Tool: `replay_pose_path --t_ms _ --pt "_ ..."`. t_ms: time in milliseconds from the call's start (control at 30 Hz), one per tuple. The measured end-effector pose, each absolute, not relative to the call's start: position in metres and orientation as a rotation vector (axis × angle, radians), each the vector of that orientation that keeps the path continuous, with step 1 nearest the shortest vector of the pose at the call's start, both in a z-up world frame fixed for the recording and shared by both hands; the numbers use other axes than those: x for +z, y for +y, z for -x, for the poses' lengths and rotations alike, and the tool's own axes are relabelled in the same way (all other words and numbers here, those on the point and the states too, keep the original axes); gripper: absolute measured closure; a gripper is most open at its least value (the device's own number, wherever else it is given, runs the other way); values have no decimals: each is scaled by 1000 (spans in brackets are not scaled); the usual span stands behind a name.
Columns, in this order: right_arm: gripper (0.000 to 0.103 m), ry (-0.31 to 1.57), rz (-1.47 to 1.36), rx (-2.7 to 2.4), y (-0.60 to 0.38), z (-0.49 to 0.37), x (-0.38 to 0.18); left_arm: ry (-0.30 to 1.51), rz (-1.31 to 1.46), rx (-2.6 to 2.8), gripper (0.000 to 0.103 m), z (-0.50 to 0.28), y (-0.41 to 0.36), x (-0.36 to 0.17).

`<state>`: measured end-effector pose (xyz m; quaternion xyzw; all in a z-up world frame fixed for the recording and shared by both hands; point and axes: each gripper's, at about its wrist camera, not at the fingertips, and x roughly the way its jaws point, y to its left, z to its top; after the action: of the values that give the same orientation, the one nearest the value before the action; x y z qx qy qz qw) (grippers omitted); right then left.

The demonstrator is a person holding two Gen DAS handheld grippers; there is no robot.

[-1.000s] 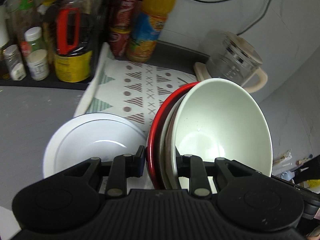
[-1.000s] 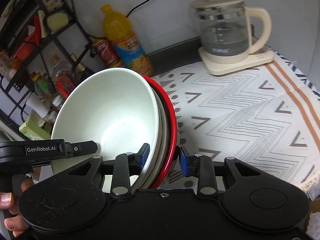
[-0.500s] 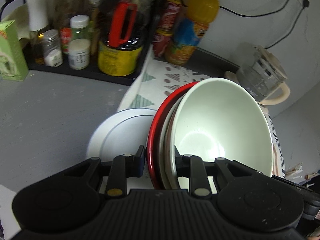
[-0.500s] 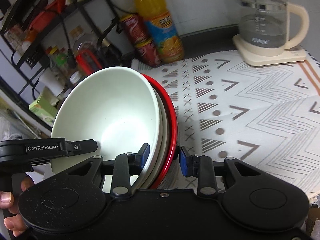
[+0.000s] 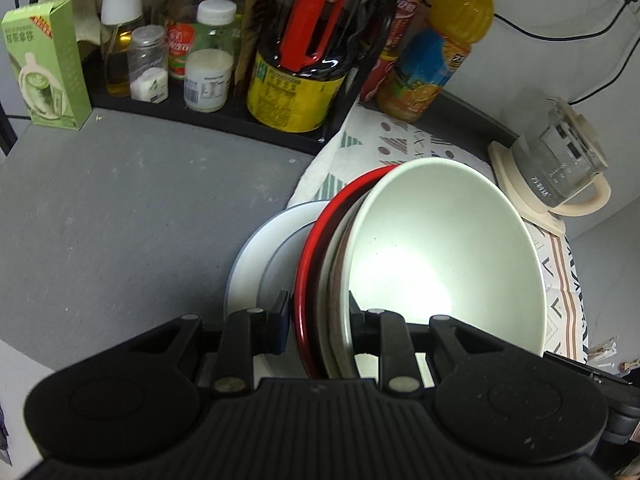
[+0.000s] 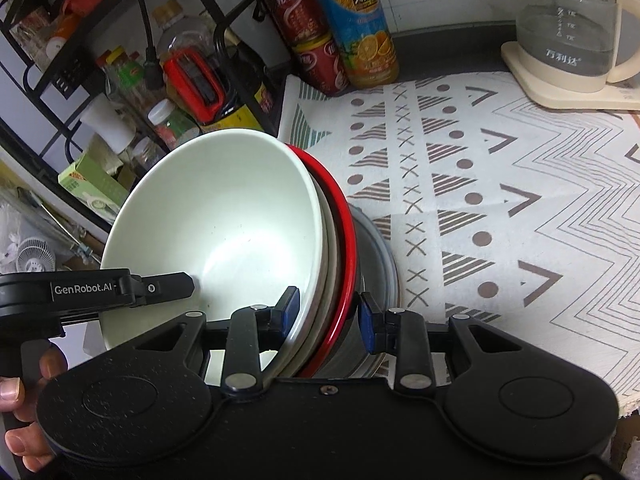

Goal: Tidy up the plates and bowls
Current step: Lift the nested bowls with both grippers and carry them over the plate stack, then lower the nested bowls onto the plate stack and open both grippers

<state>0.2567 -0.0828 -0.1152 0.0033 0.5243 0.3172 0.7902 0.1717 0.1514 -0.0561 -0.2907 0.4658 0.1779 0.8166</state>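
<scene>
Open grey counter on one side, crowded rack and kettle hemming in the far edge

A bare stretch of grey counter (image 5: 120, 208) is lying open beside the white plate (image 5: 256, 256), and the patterned cloth (image 6: 500, 200) is offering clear room toward the kettle (image 6: 568, 36). The condiment rack (image 5: 224, 116), the dark sauce jug (image 5: 300, 76), the orange drink bottle (image 6: 356, 28) and the red cans (image 6: 316, 56) are blocking the back edge.

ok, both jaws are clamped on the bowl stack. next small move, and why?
Probably lower the stack straight down onto the white plate. Left gripper and right gripper each clamp its rim, the stack hangs tilted, and the plate lies directly beneath it, partly on the patterned cloth.
</scene>
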Motion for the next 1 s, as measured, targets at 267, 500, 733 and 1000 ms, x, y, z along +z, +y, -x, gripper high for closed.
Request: replay_pose_path --t_ms 267,500,733,1000 --pt "72 1179 4 668 -80 -260 -126 1035 617 378 79 -177 154 -69" --pt "72 1210 19 667 -79 -262 -132 1065 625 385 79 -180 155 -78" --pt "68 1213 14 676 -80 -265 -132 1066 648 386 79 -182 155 -84" --pt "64 1194 21 701 -79 -265 -129 1061 652 410 79 -183 157 -82"
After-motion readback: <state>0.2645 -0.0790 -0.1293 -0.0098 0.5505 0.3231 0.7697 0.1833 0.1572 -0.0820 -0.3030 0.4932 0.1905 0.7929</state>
